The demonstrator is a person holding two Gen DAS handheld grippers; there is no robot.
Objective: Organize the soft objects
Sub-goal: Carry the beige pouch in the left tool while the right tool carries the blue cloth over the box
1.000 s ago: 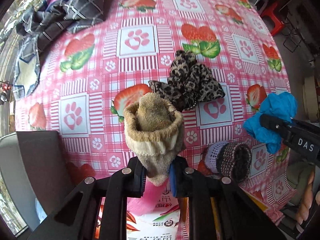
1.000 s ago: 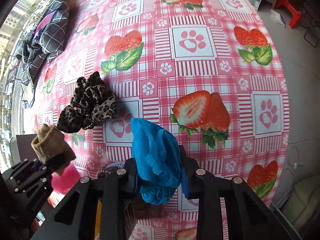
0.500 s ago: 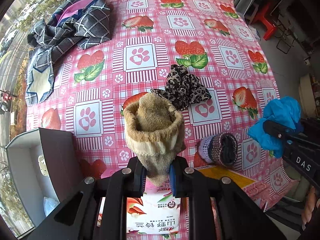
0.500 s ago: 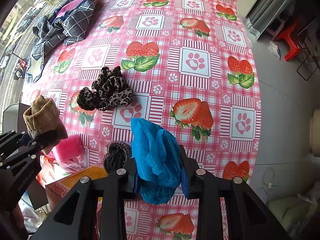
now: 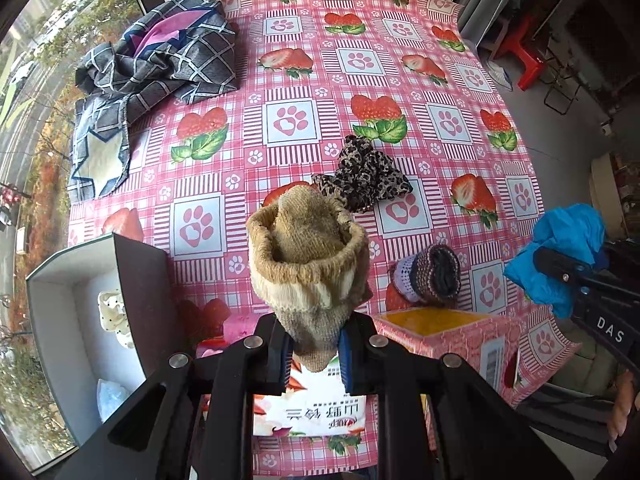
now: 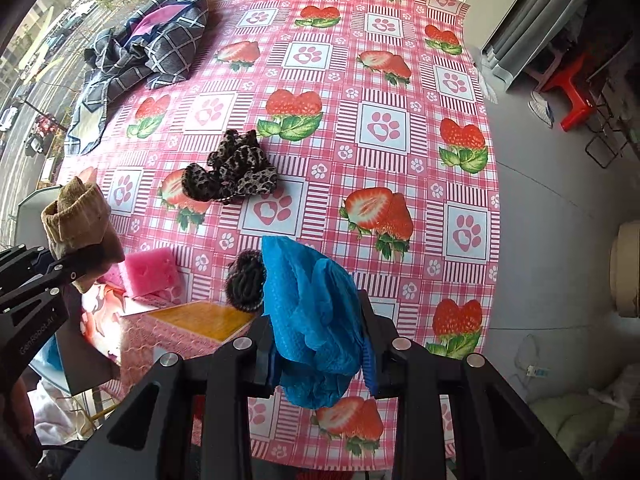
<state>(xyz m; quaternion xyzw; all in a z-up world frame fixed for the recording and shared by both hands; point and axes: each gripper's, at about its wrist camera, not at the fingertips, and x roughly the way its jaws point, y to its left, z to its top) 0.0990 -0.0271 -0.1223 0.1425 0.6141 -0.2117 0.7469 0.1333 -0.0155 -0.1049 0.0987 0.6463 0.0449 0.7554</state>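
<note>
My left gripper (image 5: 314, 354) is shut on a rolled tan knit sock (image 5: 308, 264), held high over the near edge of the strawberry tablecloth (image 5: 304, 80). My right gripper (image 6: 320, 364) is shut on a crumpled blue cloth (image 6: 312, 312); the same blue cloth (image 5: 560, 252) shows at the right of the left wrist view. On the table lie a leopard-print fabric piece (image 5: 364, 178), (image 6: 232, 172), a dark striped rolled sock (image 5: 428, 280), (image 6: 244, 280) and a pink sponge (image 6: 150, 272).
A plaid dark cloth (image 5: 160, 60) lies heaped at the far left. A white open box (image 5: 68, 320) with small items stands at the near left. A printed carton with yellow inside (image 5: 440, 320) sits at the near edge. Red stools (image 6: 572, 92) stand on the floor.
Both grippers have risen with their loads, so the table looks smaller and farther. The white box, the carton and the pink sponge have come into view.
</note>
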